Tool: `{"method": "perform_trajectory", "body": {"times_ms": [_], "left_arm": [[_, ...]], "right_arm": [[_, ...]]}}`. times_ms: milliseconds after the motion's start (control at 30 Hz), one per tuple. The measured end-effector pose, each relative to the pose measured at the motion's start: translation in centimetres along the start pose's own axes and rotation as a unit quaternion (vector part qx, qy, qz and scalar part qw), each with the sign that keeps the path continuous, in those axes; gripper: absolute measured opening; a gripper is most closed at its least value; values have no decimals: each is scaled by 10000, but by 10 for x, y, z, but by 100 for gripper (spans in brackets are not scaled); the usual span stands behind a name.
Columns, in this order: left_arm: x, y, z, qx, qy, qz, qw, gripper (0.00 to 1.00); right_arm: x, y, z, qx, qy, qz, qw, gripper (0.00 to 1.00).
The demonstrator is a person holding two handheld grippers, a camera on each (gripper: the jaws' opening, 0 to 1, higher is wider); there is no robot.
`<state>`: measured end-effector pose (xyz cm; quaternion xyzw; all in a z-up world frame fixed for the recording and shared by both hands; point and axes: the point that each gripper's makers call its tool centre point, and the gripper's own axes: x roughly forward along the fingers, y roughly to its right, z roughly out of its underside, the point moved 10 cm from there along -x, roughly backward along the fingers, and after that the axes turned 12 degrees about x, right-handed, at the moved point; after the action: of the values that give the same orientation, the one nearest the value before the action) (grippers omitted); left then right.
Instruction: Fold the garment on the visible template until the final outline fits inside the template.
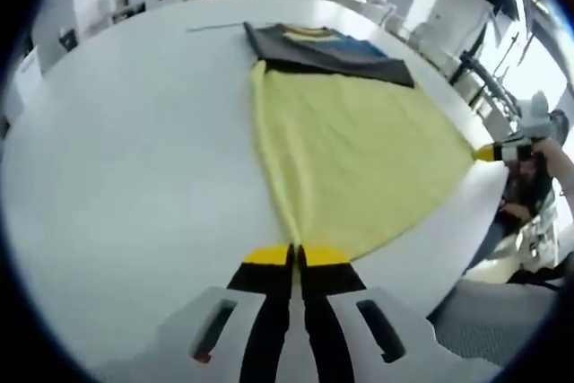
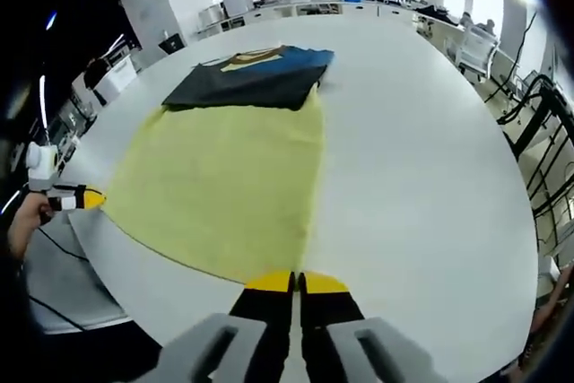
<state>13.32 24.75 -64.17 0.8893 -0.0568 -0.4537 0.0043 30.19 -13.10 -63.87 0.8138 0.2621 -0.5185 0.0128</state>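
Pale yellow garment with dark grey, blue and yellow bands at far end. Plain white worktop. Black claws, yellow-tipped.

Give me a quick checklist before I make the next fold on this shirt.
1. Left gripper shut on the yellow hem: ok.
2. Right gripper shut on the other hem corner: ok.
3. Hem stretched between the grippers: ok, the edge runs nearly straight.
4. Shirt flat on the table: mostly ok, faint creases only.
5. Dark top section in sight: ok.
6. Template outline under the shirt: cannot tell, only a thin line near the far end.
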Motion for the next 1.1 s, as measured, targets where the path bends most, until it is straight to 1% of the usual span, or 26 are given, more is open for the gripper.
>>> {"method": "perform_trajectory", "body": {"times_ms": [100, 267, 400, 667, 833, 933, 1100], "left_arm": [[-5, 0, 1, 75, -41, 53, 9999, 0], [-14, 0, 4, 42, -62, 128, 9999, 0], [-17, 0, 7, 48, -48, 143, 9999, 0], [-23, 3, 14, 35, -144, 203, 9997, 0], [-31, 5, 19, 69, -134, 203, 9997, 0], [-36, 9, 24, 70, -203, 244, 9995, 0], [-40, 15, 33, 157, -319, 228, 9991, 0]], "right_arm": [[-3, -2, 2, -110, -54, 7, 9999, 0], [-10, -3, 8, -81, -92, -64, 9999, 0], [-14, -5, 11, -116, -88, -109, 9998, 0], [-22, -9, 20, -255, -174, -104, 9995, 0], [-27, -11, 28, -337, -255, -132, 9990, 0], [-31, -11, 35, -326, -337, -143, 9988, 0], [-36, -16, 46, -460, -458, -133, 9978, 0]]}}
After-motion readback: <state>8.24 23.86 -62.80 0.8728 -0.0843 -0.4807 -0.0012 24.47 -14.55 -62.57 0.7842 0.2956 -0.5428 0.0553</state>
